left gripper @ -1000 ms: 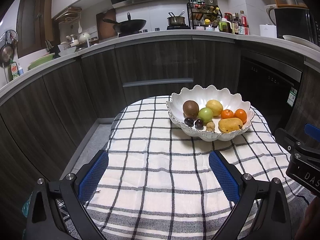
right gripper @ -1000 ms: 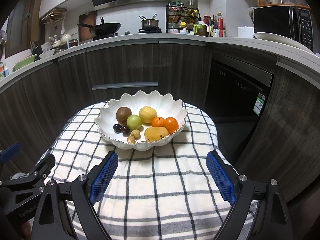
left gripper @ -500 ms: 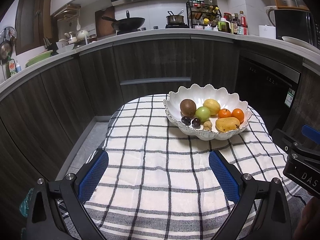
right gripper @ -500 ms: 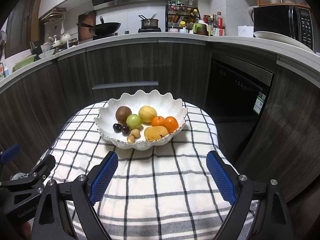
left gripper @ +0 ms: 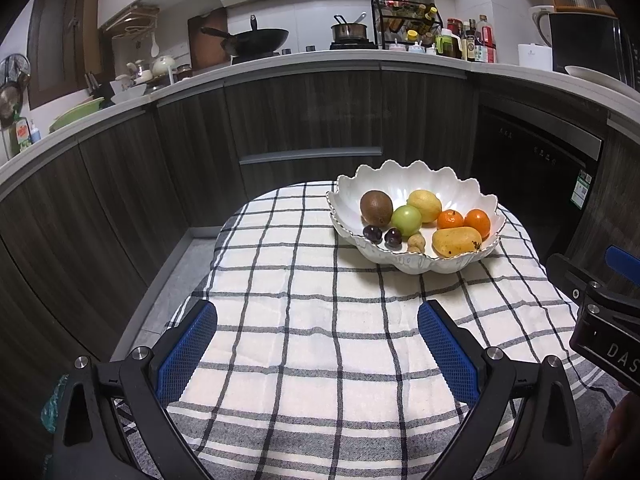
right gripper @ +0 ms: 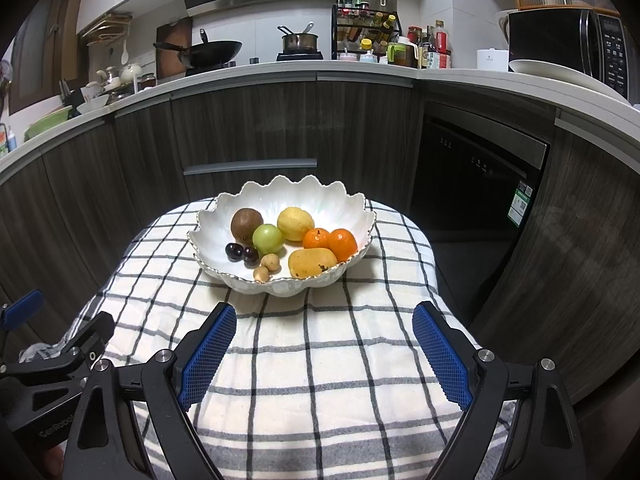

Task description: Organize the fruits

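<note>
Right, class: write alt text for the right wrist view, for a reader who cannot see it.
A scalloped white bowl of mixed fruit sits on a checked cloth, ahead of the open, empty right gripper. The fruit includes a kiwi, a mango and two tangerines. The left gripper shows at the left edge.

The desk (right gripper: 404, 240) is fully draped in a white cloth (right gripper: 320, 360) crossed by dark check lines — its near hem turns to grey stripes and its edges hang over the rounded sides. Directly on the cloth, toward the far end, sits a white scalloped bowl (right gripper: 352, 208) with a thin gold rim — fruit lies inside it.
</note>
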{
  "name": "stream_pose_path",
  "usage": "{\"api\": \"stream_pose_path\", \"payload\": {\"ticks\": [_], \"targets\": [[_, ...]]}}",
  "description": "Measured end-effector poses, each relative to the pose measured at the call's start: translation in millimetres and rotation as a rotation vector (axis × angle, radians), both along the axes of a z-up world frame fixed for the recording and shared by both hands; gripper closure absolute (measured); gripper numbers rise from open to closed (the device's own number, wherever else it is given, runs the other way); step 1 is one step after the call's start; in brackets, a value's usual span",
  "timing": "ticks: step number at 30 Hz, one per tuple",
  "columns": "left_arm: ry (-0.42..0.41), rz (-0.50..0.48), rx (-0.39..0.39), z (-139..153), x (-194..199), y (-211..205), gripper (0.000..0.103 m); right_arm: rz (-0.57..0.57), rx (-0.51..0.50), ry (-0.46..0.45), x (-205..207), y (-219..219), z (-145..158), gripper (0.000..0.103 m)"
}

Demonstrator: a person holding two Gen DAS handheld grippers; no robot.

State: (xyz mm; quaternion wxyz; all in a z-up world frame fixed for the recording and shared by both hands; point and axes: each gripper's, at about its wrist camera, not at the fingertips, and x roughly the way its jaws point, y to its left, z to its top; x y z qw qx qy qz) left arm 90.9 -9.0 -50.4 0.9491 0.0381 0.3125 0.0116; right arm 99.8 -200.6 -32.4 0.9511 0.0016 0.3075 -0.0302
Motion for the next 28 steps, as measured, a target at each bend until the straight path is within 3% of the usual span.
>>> {"api": "stream_pose_path", "payload": {"ticks": [28], "targets": [[-0.011,-0.003,0.011,-1.1,1.3,-1.5,0.001,-0.003,0.003,0.004,1.5,-1.2,-1.5,0.012]]}}
